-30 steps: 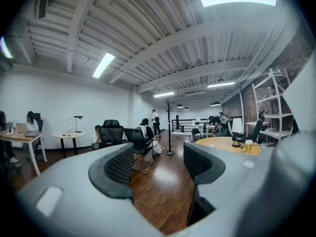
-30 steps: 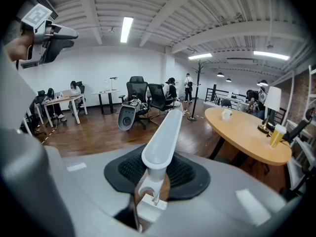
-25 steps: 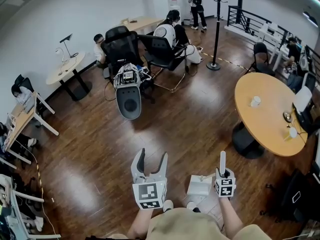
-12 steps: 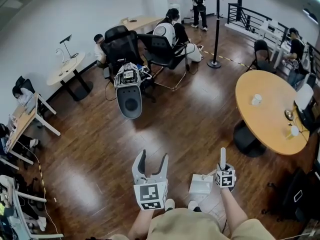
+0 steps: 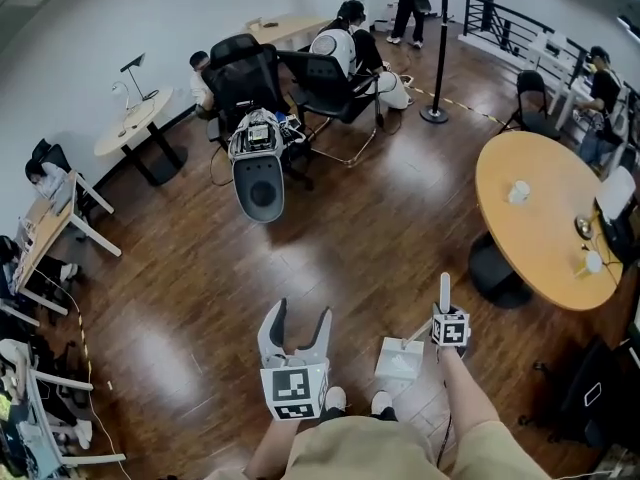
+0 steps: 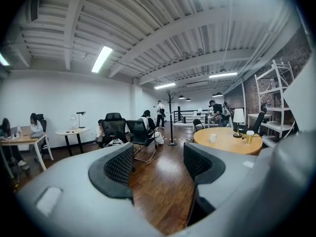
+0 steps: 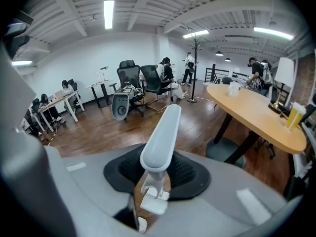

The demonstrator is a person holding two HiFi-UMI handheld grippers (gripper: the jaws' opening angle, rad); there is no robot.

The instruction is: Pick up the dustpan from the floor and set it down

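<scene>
R tongs (image 5: 446,318) clenched on the dustpan (image 5: 400,361) by its pale handle (image 7: 161,132). In the right gripper view the handle runs up betw. the two pads, pinched near its lower end, w/ a white fitting (image 7: 154,203) just below the grip. In the head view the handle tip sticks up above the R marker cube. A thin rod slants down-left from there to the white pan, which sits low, just in front of the person's R shoe (image 5: 381,402). Can't tell if the pan touches the wood floor (image 5: 350,238) or hangs just off it. L tongs (image 5: 300,315) released, jaws wide apart, only floor seen betw. them. They're held to the left of the dustpan, apart from it. Further out: round worktop (image 5: 540,233) at right w/ a cup (image 5: 518,191) on it, grey shell-shaped machine (image 5: 258,186) ahead by black office chairs (image 5: 320,93), coat stand (image 5: 440,53) behind.
</scene>
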